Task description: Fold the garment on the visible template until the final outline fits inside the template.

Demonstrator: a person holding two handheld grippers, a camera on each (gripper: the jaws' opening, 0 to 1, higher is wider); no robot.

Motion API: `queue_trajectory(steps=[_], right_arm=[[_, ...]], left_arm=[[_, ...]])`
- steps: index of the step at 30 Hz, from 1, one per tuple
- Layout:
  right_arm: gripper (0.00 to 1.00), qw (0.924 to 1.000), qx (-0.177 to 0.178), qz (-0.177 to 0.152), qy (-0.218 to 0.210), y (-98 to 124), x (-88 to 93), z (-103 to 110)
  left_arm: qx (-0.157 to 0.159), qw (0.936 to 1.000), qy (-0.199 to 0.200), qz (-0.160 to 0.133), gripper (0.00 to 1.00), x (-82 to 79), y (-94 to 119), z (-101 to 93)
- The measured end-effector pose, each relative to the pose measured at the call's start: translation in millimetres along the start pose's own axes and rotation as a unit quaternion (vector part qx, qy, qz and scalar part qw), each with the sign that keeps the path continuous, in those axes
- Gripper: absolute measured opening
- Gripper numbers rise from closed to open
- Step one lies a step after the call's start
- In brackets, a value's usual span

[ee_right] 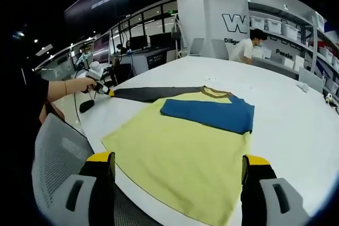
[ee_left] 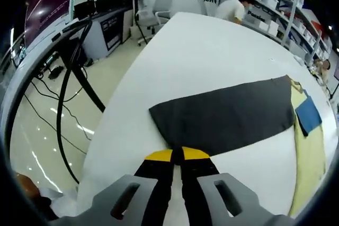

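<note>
Sleeve-folding step in hand: left hand-held gripper (ee_left: 177, 154) is clamped on the cuff of the grey sleeve (ee_left: 228, 112), stretched out flat across the white counter (ee_left: 212, 46). Right hand-held gripper (ee_right: 177, 165) hangs with jaws apart, holding nothing, above the near hem of the yellow garment (ee_right: 180, 152); blue sleeve (ee_right: 209, 114) already lies folded over the body. Next move likely: carry the grey sleeve back over the body. No template outline discernible.
</note>
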State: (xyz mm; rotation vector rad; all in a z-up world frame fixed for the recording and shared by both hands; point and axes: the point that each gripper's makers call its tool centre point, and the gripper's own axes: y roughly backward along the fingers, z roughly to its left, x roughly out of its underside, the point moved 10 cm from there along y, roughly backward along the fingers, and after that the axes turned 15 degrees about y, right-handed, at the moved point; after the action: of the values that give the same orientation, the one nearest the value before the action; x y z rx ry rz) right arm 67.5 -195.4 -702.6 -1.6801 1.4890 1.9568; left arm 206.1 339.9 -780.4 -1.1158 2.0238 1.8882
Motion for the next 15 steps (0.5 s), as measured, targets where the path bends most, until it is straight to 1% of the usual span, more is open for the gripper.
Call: queue_trajectory(steps=[1, 3, 4, 6, 8, 9, 11, 13, 15], right_arm=[[0.99, 1.0, 0.001, 0.0, 0.001, 0.1, -0.1, -0.2], [0.99, 1.0, 0.001, 0.0, 0.001, 0.3, -0.3, -0.2], [0.99, 1.0, 0.001, 0.0, 0.002, 0.5, -0.5, -0.1], [0.99, 1.0, 0.001, 0.0, 0.002, 0.7, -0.7, 0.1], [0.99, 1.0, 0.001, 0.0, 0.003, 0.7, -0.6, 0.2], [0.99, 1.0, 0.001, 0.001, 0.004, 0.6, -0.7, 0.3], [0.99, 1.0, 0.0, 0.001, 0.005, 0.5, -1.2, 0.5], [0.99, 1.0, 0.0, 0.001, 0.006, 0.4, -1.5, 0.6], [0.99, 1.0, 0.001, 0.001, 0.007, 0.4, -1.7, 0.4]], left_arm=[[0.001, 1.0, -0.001, 0.002, 0.09, -0.4, -0.3, -0.8], [0.003, 0.9998, -0.019, 0.002, 0.09, -2.2, 0.2, -2.9], [0.006, 0.9995, -0.032, -0.006, 0.09, -4.4, 1.1, -3.8], [0.02, 0.9988, -0.037, -0.022, 0.09, -8.3, 4.2, -8.2], [0.022, 0.9983, -0.05, -0.023, 0.09, -12.9, 8.4, -11.6], [0.025, 0.9975, -0.061, -0.027, 0.09, -16.7, 11.3, -14.5], [0.031, 0.9967, -0.068, -0.032, 0.09, -21.9, 16.4, -19.8], [0.042, 0.9951, -0.078, -0.045, 0.09, -29.7, 22.3, -28.2], [0.044, 0.9939, -0.088, -0.049, 0.09, -35.4, 26.7, -35.2]])
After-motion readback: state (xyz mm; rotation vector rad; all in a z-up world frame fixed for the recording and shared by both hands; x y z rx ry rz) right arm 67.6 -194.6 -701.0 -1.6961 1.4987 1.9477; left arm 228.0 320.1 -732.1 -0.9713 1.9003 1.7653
